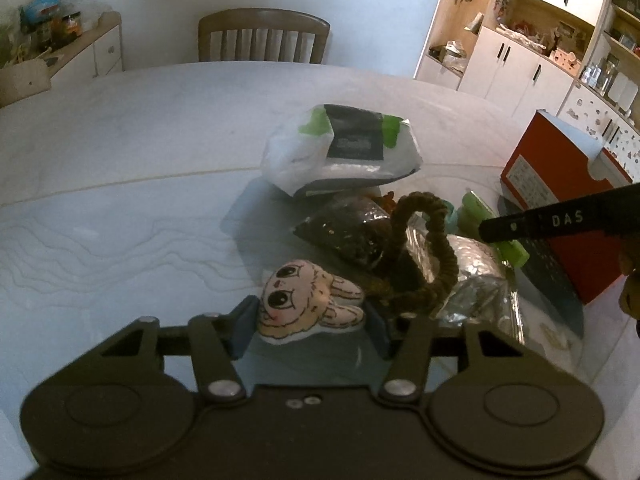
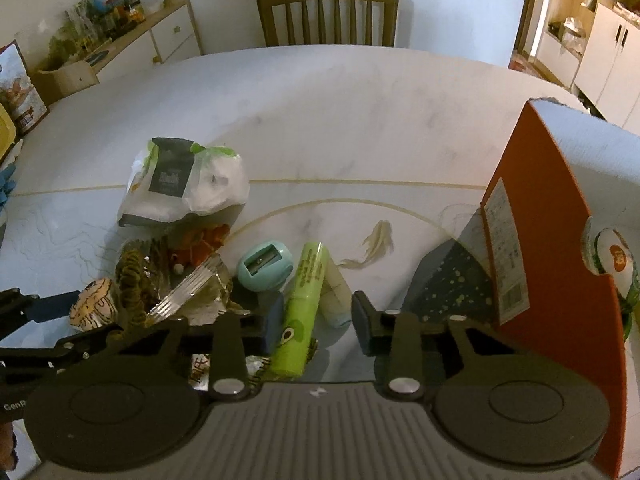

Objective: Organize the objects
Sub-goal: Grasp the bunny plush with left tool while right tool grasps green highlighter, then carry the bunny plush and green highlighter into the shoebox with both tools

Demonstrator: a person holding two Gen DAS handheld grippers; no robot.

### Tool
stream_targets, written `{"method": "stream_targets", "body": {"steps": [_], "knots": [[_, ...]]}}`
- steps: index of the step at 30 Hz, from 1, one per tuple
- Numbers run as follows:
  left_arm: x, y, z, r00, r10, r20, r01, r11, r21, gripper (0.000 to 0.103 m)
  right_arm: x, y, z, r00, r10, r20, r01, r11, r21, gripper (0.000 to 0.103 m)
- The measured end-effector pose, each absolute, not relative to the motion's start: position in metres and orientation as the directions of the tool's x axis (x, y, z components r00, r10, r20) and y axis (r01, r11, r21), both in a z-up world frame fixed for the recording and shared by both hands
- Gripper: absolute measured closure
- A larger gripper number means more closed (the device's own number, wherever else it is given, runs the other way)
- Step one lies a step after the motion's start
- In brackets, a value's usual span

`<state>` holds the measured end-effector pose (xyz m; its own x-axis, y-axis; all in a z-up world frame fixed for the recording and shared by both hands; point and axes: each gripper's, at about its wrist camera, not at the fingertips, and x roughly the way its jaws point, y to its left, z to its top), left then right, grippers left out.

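Note:
A flat plush bunny face lies on the glass turntable between the fingers of my left gripper. Both pads stand close at its sides and it does not look squeezed, so the gripper is open. In the right wrist view my right gripper straddles a lime-green tube and a pale tube lying side by side. Its left pad is right at the green tube and the right pad stands just clear of the pale one. Both tubes rest on the table.
The pile holds a white plastic bag, a dark glittery packet, a brown braided cord, a foil packet and a teal sharpener. A red box and a dark starry box stand at the right. A chair is behind the table.

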<state>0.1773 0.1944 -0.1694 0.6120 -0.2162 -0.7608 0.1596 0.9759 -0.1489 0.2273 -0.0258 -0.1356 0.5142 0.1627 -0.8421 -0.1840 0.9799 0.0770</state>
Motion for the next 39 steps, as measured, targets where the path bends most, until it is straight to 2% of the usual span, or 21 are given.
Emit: {"method": "stream_targets", "body": {"steps": [1, 3, 6, 21, 39], "knots": [[0.177, 0.194, -0.169, 0.611, -0.214, -0.762, 0.159, 0.976, -0.147, 0.048, 0.228, -0.026, -0.136, 0.514, 0.162, -0.842, -0.183, 0.98, 0.077, 0.071], [0.177, 0.194, -0.168, 0.61, -0.212, -0.763, 0.158, 0.977, -0.145, 0.049, 0.228, -0.026, -0.136, 0.507, 0.17, -0.845, -0.186, 0.979, 0.086, 0.081], [0.177, 0.195, -0.167, 0.606, -0.21, -0.768, 0.144, 0.977, -0.155, 0.05, 0.228, -0.027, -0.136, 0.505, 0.175, -0.845, -0.181, 0.979, 0.095, 0.087], [0.162, 0.182, -0.116, 0.636, -0.241, -0.733, 0.146, 0.97, -0.192, 0.05, 0.201, -0.04, -0.097, 0.534, 0.234, -0.813, -0.214, 0.967, 0.137, 0.087], [0.146, 0.073, -0.027, 0.66, -0.392, -0.641, 0.346, 0.916, -0.204, 0.05, 0.149, -0.111, -0.021, 0.59, 0.28, -0.757, -0.203, 0.959, 0.196, 0.087]]}}
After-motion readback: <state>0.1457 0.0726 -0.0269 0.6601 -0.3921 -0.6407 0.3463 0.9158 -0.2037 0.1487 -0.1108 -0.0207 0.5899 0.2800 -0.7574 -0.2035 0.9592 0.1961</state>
